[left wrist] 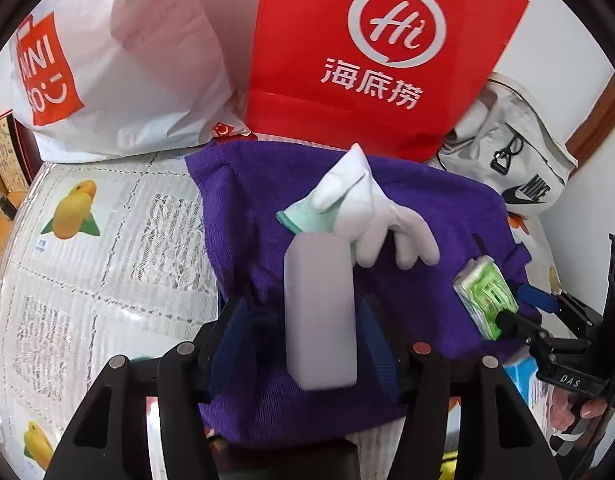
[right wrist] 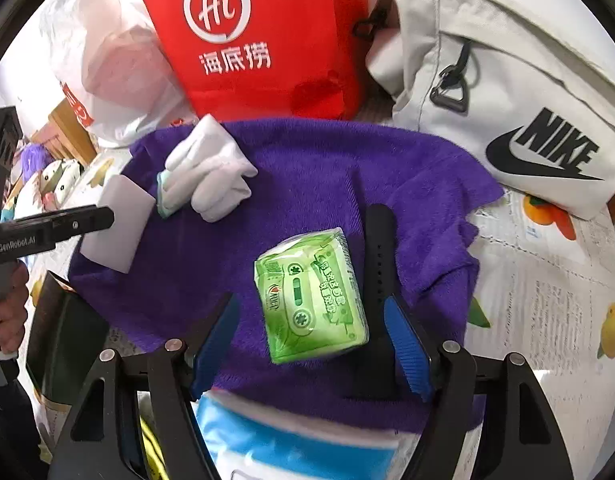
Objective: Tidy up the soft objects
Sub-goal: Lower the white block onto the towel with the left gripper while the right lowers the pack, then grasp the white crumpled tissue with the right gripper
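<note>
Two claws stand open over a fuzzy purple towel (right wrist: 327, 168): left claw (left wrist: 307, 320) astride a smooth white block (left wrist: 319, 312), right claw (right wrist: 311, 332) astride a glossy green tissue pack (right wrist: 311, 296). At 11 o'clock lies a white glove (right wrist: 207, 176); at 12, a red "Hi" bag (right wrist: 259, 40).

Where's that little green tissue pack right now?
The green tissue pack lies on the purple towel, between the right tool's open fingers, right of the white glove.

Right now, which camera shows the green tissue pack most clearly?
The right wrist view: the green tissue pack lies centred on the purple towel with its printed face readable. The left wrist view shows it small, at the right edge, partly covered by the other claw.
</note>
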Tool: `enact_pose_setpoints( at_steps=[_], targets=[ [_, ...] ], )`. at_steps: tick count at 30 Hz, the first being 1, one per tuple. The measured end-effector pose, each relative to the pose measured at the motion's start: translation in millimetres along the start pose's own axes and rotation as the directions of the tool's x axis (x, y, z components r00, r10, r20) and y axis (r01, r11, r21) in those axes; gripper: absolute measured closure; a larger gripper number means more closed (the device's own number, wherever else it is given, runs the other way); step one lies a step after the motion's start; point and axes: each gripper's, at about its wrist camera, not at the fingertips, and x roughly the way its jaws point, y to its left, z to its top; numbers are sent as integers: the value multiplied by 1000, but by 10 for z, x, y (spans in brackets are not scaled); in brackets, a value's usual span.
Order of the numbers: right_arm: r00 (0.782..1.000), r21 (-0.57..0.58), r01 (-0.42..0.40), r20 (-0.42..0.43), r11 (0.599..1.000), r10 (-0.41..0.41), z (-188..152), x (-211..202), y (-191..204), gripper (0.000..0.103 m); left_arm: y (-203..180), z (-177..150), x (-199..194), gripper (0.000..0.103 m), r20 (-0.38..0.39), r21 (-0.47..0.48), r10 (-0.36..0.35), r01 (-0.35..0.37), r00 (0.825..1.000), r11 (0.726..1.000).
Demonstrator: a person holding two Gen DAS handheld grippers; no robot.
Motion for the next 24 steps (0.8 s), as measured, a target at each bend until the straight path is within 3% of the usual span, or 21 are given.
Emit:
enact_pose_setpoints(
  at_steps=[13, 15, 17, 20, 24],
  targets=[
    [987, 87, -20, 160, 996, 5, -371, -696, 128, 29, -2, -372, -694, 45, 100, 20, 54, -56, 994, 998],
    [986, 94, -20, 166, 995, 4, -457, -797, 176, 29, 3, -460, -822, 45, 117, 15, 44, -46, 992, 999],
    [987, 100, 18, 157, 995, -34, -555, -889, 240, 29, 9, -566, -933, 45, 123, 15, 7, -9, 992, 1000],
    [982, 95, 68, 170, 993, -83, -725, -1046, 372, 29, -20, -741, -1055, 45, 118, 33, 7, -10, 993, 999],
    [984, 90, 36, 173, 995, -51, -1029, -1243, 519, 29, -67, -981, -1172, 45, 105, 51, 3, -9, 995, 999]
  ],
)
